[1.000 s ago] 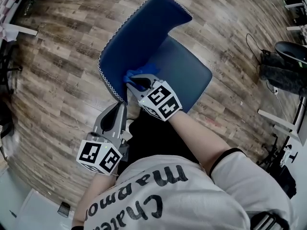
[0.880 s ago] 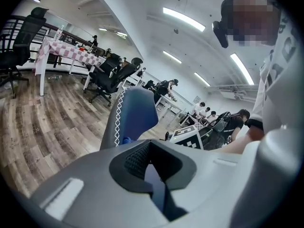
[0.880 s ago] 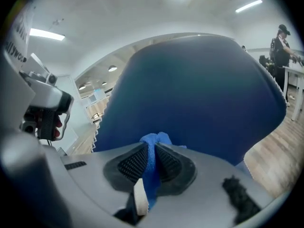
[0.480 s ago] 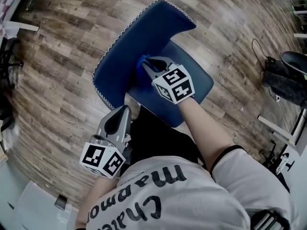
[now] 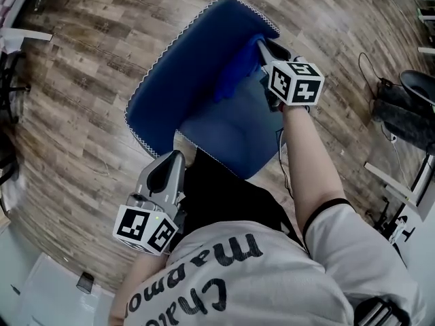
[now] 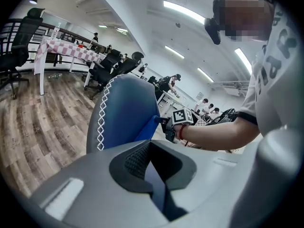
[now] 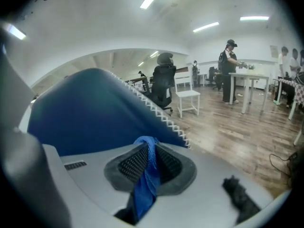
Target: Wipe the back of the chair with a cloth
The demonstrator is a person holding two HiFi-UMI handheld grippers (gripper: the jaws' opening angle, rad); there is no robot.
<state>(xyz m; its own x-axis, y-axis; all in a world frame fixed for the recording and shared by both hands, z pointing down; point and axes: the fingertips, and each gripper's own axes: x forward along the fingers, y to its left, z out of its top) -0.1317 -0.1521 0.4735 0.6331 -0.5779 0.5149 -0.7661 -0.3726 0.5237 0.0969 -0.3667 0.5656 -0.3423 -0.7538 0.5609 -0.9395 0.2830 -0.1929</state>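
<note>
The blue chair's backrest (image 5: 197,56), edged in white stitching, rises in the upper middle of the head view, with the seat (image 5: 231,138) below it. My right gripper (image 5: 262,46) is shut on a blue cloth (image 5: 234,80) and presses it against the backrest near its upper right edge. In the right gripper view the cloth (image 7: 147,175) hangs between the shut jaws, right in front of the backrest (image 7: 90,113). My left gripper (image 5: 175,157) is shut and holds nothing, low beside the seat's near left corner. The left gripper view shows the backrest (image 6: 126,110) and the cloth (image 6: 147,128).
Wood-plank floor lies all around the chair. Black bags and cables (image 5: 401,100) sit at the right. In the right gripper view, a black office chair (image 7: 164,84), a white chair (image 7: 187,99) and a white table (image 7: 249,82) with a person beside it stand behind.
My right gripper has swept the cloth from the backrest's lower left across to its upper right edge. The left gripper has hardly moved.
</note>
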